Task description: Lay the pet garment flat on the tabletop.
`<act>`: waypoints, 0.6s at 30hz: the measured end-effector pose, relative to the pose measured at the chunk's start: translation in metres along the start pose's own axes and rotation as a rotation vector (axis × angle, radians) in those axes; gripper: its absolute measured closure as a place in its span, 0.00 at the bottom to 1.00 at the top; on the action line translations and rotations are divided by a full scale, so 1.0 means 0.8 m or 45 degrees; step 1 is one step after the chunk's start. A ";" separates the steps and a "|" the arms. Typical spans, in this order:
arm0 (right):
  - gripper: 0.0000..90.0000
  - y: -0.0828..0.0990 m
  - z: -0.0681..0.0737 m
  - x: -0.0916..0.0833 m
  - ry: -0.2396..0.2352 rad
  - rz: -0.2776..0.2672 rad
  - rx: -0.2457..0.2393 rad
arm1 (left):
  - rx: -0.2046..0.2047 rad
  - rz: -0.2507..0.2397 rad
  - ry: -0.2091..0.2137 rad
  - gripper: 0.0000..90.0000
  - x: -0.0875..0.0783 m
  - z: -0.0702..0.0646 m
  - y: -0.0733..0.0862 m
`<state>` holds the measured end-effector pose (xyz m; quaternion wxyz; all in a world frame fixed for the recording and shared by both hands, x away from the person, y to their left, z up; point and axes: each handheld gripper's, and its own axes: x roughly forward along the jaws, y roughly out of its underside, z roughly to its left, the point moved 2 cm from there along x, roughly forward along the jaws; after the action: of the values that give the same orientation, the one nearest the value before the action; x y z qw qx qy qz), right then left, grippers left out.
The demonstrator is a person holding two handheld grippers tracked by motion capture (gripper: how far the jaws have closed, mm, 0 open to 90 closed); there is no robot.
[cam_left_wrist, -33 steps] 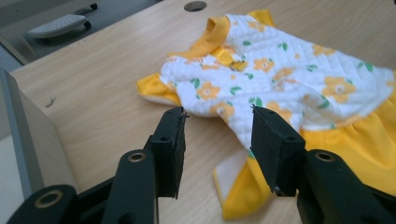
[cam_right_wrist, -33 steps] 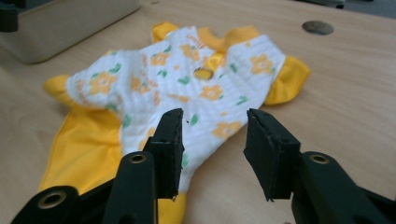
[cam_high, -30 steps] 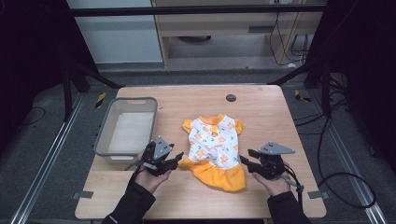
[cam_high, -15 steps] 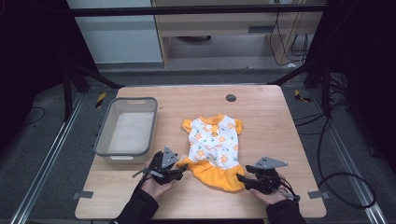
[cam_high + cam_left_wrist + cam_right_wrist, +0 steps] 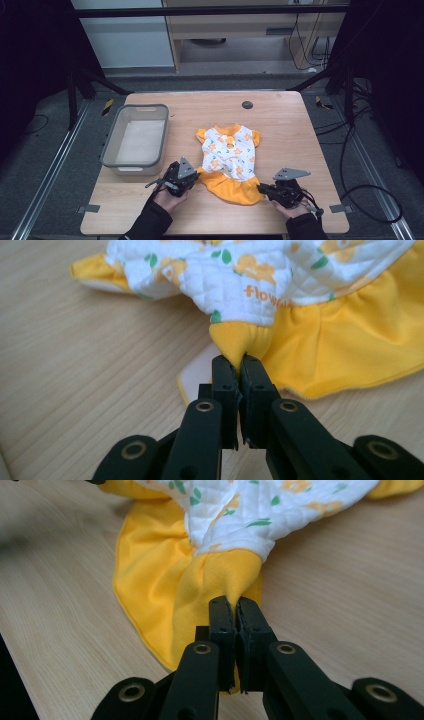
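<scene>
The desk (image 5: 280, 125) is showing a pale wood-grain top with a smooth, matt finish. The little dress (image 5: 227, 150) is looking like soft cloth: its white bodice (image 5: 240, 285) is appearing quilted and printed, while the orange skirt (image 5: 155, 580) is reading as plain matt knit, gathered into folds. The bin (image 5: 160, 112) is looking like grey plastic, smooth and faintly sheeny. Each claw is showing matt black plastic jaws with metal rivets.

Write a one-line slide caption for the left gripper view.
Left hand-held gripper shut on the yellow skirt of a small flower-print dress lying on the wooden table.
</scene>
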<state>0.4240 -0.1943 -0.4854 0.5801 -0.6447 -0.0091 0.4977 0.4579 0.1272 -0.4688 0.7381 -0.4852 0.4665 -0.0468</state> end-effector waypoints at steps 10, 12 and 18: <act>0.95 -0.005 -0.026 -0.026 0.046 -0.047 0.085 | -0.145 0.013 0.046 0.94 -0.004 0.011 -0.013; 0.94 -0.005 -0.032 -0.017 0.089 -0.013 0.087 | -0.159 0.059 0.035 0.93 0.010 0.016 -0.007; 0.92 -0.005 -0.039 0.010 0.199 0.055 0.031 | -0.105 0.125 -0.011 0.87 0.037 0.019 0.005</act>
<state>0.4508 -0.2115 -0.4924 0.5759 -0.6746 0.0562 0.4583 0.4837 0.1240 -0.4892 0.7208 -0.4920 0.4881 0.0109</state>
